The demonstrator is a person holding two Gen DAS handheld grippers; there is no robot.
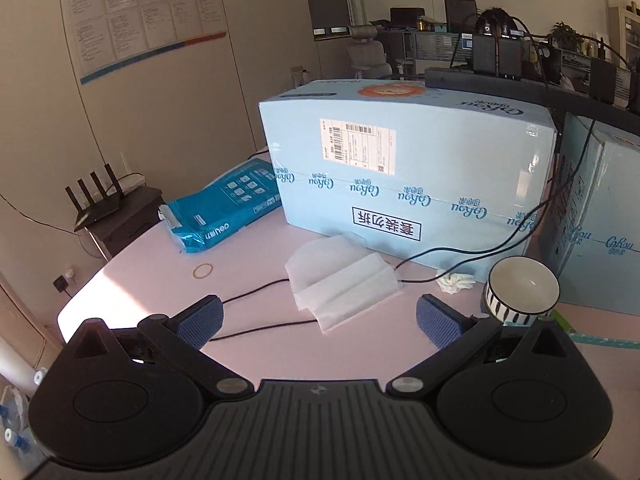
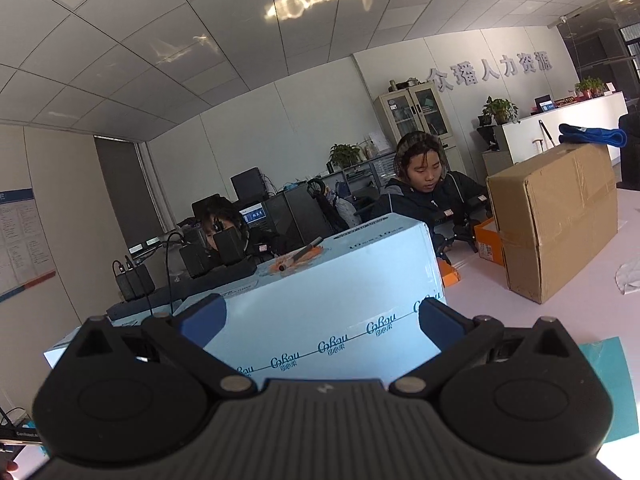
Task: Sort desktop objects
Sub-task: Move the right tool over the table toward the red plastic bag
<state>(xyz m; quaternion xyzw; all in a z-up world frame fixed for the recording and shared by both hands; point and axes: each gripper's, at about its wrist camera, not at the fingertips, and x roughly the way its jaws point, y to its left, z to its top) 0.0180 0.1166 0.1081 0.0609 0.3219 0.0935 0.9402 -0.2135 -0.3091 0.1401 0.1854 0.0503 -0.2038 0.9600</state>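
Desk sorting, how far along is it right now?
Nothing looks sorted yet. The mask, rubber band, crumpled tissue and bowl lie loose on the desk. Both tools are open and empty: left tool faces the mask, right tool points at a blue box.

We've got a black four-antenna router (image 1: 98, 196) sitting on a dark side cabinet (image 1: 124, 220), a printed wall chart (image 1: 140, 12) above, and a big brown taped cardboard box (image 2: 556, 216) across the room.
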